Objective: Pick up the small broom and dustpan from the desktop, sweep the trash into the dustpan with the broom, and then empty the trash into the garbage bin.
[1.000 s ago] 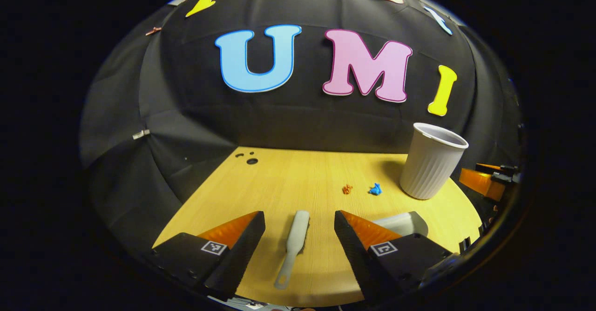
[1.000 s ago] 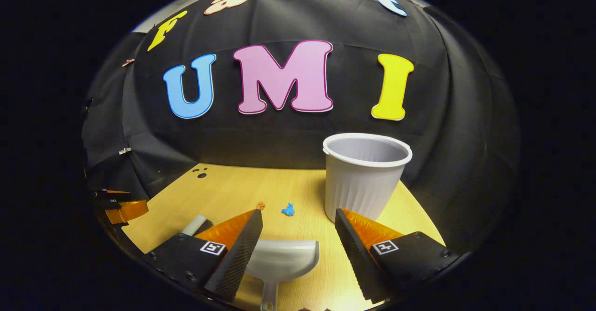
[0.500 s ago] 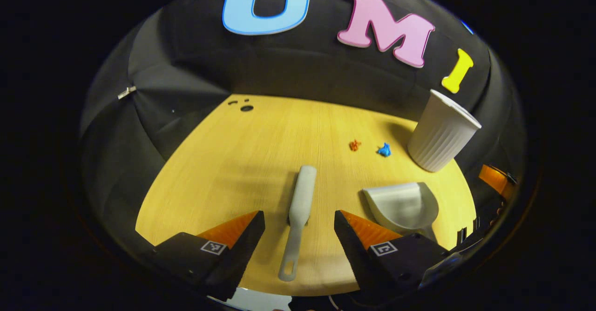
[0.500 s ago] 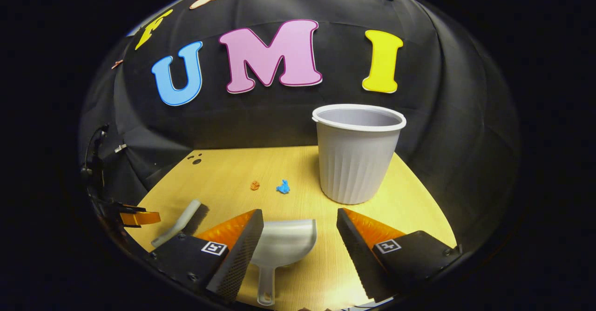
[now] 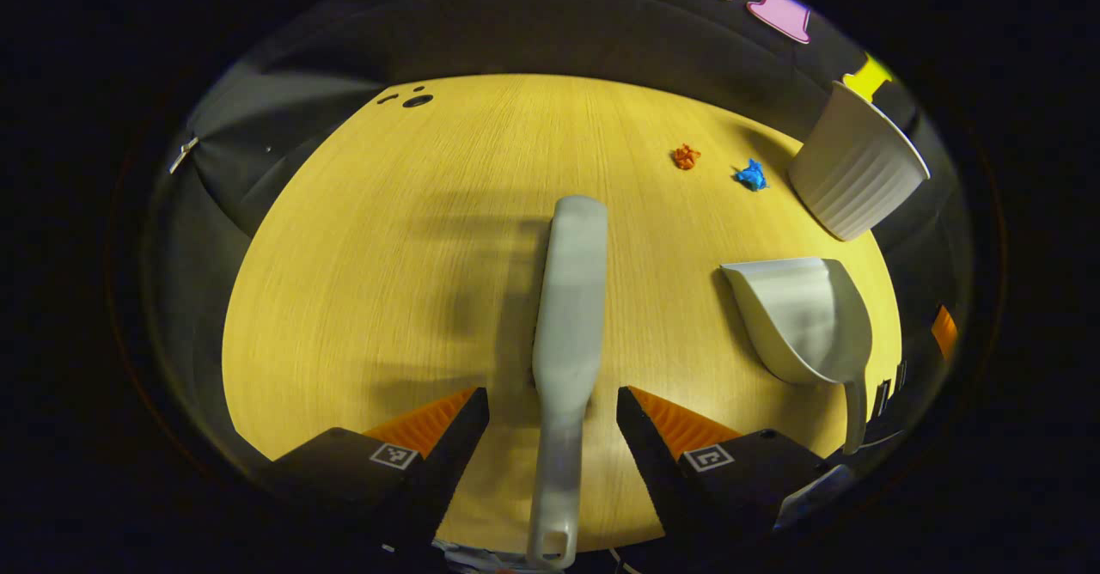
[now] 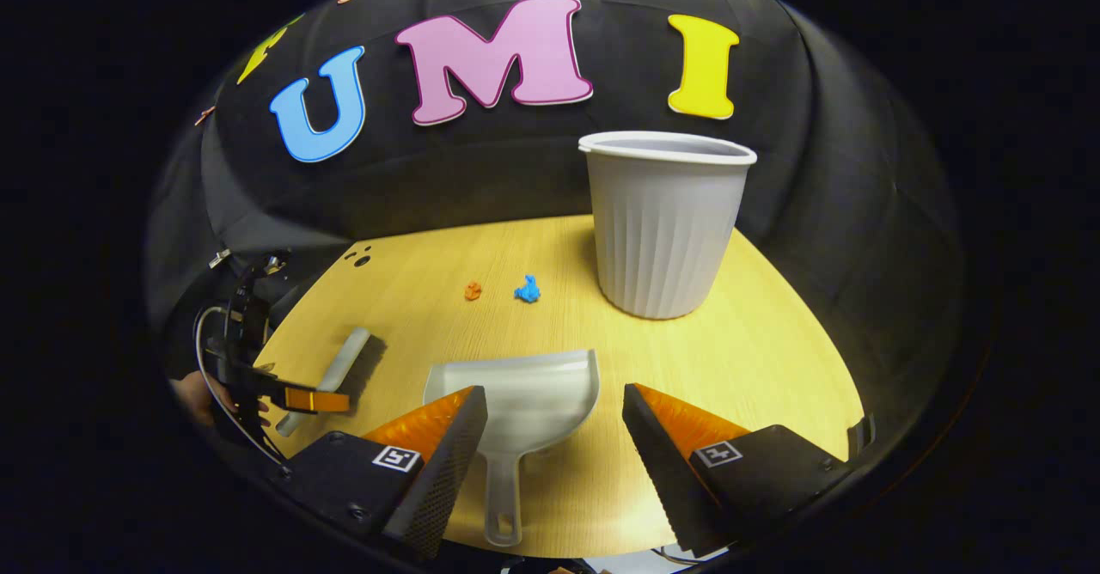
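Note:
A small grey broom (image 5: 567, 316) lies flat on the wooden desktop (image 5: 387, 256), its handle running between the fingers of my open left gripper (image 5: 553, 402), which hovers over it without touching. To its right lies the grey dustpan (image 5: 803, 316). In the right gripper view the dustpan (image 6: 528, 393) lies just ahead of my open right gripper (image 6: 554, 402), its handle (image 6: 503, 492) between the fingers. An orange scrap (image 6: 473, 290) and a blue scrap (image 6: 528, 289) lie farther on. The left gripper (image 6: 296, 398) hangs over the broom (image 6: 339, 368) at the left.
A ribbed grey bin (image 6: 663, 222) stands upright at the back right of the desk, also seen as the bin (image 5: 855, 166) in the left gripper view. Small dark holes (image 5: 417, 100) mark the far left corner. Black cloth walls close in the desk.
Both grippers have tilted down and moved lower toward the desk. The broom now looms larger between the left fingers, and the dustpan handle lies between the right fingers. Both stay open.

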The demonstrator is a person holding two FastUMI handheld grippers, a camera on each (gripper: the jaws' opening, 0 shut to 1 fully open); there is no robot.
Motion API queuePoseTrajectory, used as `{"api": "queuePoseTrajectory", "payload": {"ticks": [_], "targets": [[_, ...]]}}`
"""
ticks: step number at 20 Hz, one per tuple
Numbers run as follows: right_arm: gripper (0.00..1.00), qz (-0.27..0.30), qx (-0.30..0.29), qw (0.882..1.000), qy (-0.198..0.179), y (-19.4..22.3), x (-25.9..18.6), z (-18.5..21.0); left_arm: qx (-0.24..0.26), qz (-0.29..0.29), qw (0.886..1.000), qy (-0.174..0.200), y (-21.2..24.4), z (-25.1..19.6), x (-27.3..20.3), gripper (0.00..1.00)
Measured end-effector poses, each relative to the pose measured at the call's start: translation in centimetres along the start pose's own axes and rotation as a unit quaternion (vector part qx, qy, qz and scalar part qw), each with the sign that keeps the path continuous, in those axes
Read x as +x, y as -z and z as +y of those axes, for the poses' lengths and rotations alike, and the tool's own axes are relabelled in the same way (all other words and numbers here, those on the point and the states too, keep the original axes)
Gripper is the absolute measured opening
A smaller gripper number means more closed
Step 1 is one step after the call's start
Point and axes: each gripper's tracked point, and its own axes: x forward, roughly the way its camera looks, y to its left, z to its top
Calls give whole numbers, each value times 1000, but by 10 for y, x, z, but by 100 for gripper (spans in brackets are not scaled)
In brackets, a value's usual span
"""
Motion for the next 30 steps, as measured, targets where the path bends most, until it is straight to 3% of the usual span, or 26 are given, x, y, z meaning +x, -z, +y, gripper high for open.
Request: {"api": "queuePoseTrajectory", "payload": {"ticks": [3,5,6,9,10,14,19,22,26,30], "targets": [[99,31,4,999,-13,19,4,7,2,12,1000,-15,-2,3,13,95],[99,45,5,999,-17,29,10,9,3,17,1000,-24,-2,3,20,86],[99,53,7,998,-19,34,14,10,5,17,999,-32,-3,2,21,74],[99,70,16,997,-20,42,24,11,27,13,999,-35,-4,-6,24,61],[99,74,19,997,-20,44,27,12,32,9,999,-35,-6,-8,26,52],[99,85,31,996,-15,44,34,13,46,-5,998,-34,-5,-11,25,36],[99,116,29,993,-11,52,32,12,42,-18,998,-32,-4,-9,23,28],[99,142,31,989,-7,64,30,15,26,-34,999,1,-3,-20,13,26],[99,177,53,983,3,84,28,25,82,-57,995,-2,-2,-14,-13,26],[99,221,39,974,21,107,29,27,125,-89,988,9,-2,-10,-45,25]]}}
